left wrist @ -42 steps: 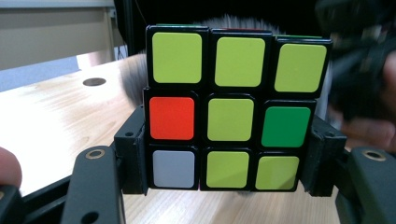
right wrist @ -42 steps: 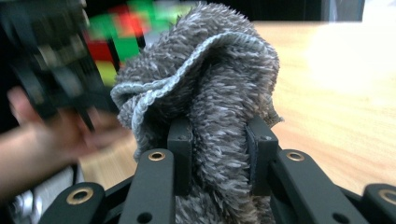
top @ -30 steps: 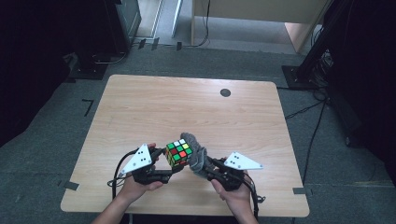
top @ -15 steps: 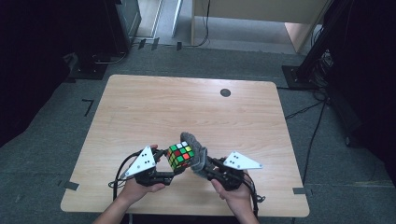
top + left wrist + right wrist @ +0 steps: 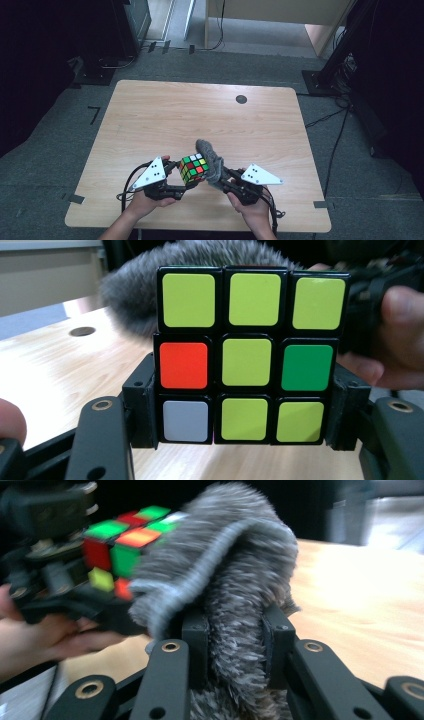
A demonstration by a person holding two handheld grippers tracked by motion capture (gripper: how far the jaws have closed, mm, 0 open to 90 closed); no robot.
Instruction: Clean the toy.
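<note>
Two grippers: raised over near edge of pale wooden table [image 5: 150, 115].
Left gripper [image 5: 240, 405]: clamped on multicoloured plastic puzzle cube [image 5: 248, 352], pads against its sides.
Right gripper [image 5: 234, 630]: pinching fluffy grey cloth [image 5: 235, 575], draped against cube.
Change: left gripper tilted since a second ago; grips unchanged.

high view looks down from above the near edge over the whole table [image 5: 165, 115]. both gripper views sit low and close, sharing the rubik's cube [image 5: 247, 355] and grey furry cloth [image 5: 235, 580].
</note>
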